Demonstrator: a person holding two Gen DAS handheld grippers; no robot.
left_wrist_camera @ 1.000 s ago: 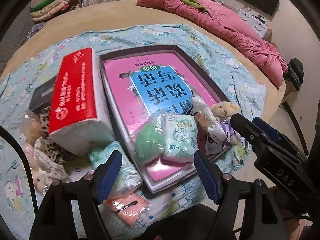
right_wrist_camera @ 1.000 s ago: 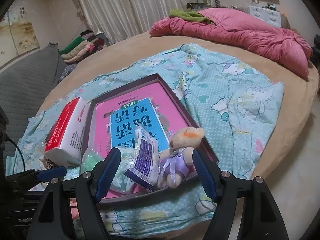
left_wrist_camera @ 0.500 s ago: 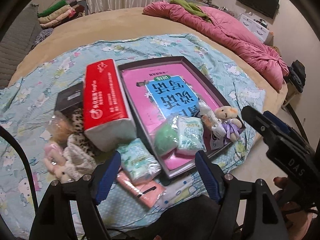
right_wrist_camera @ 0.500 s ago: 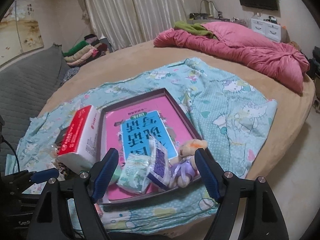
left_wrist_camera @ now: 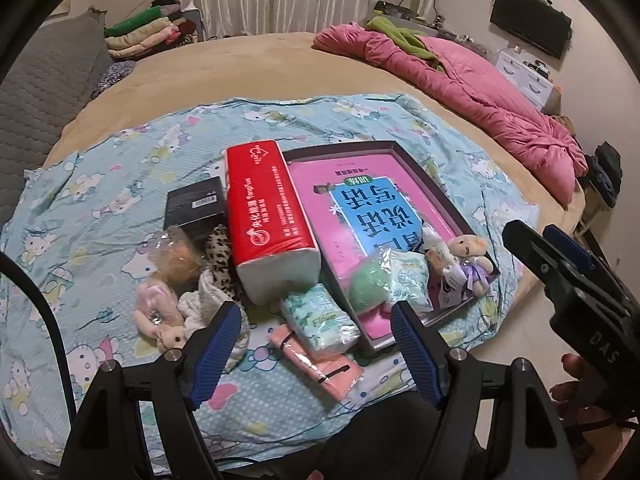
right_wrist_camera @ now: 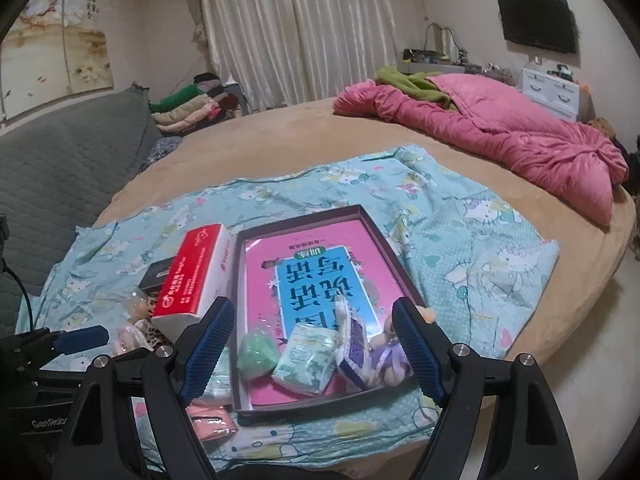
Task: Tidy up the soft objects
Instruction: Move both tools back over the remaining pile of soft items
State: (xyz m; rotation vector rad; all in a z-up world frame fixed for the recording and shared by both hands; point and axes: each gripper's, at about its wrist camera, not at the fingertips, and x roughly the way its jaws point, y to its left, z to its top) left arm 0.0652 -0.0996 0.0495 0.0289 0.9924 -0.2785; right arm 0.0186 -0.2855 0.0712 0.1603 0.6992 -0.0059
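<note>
- Right tool [right_wrist_camera: 314,350], wide and empty, its jaws just opened further, hangs above the tray [right_wrist_camera: 384,236]; bear [right_wrist_camera: 390,354] at its 3 o'clock.
- Left tool [left_wrist_camera: 316,350], wide, empty; only its view shows the pink plush [left_wrist_camera: 154,312] at 9 o'clock.

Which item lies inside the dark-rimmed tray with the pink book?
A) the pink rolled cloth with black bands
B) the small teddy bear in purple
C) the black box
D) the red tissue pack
B: the small teddy bear sits at the near corner of the tray, while the other three lie outside it on the blue sheet.
</note>
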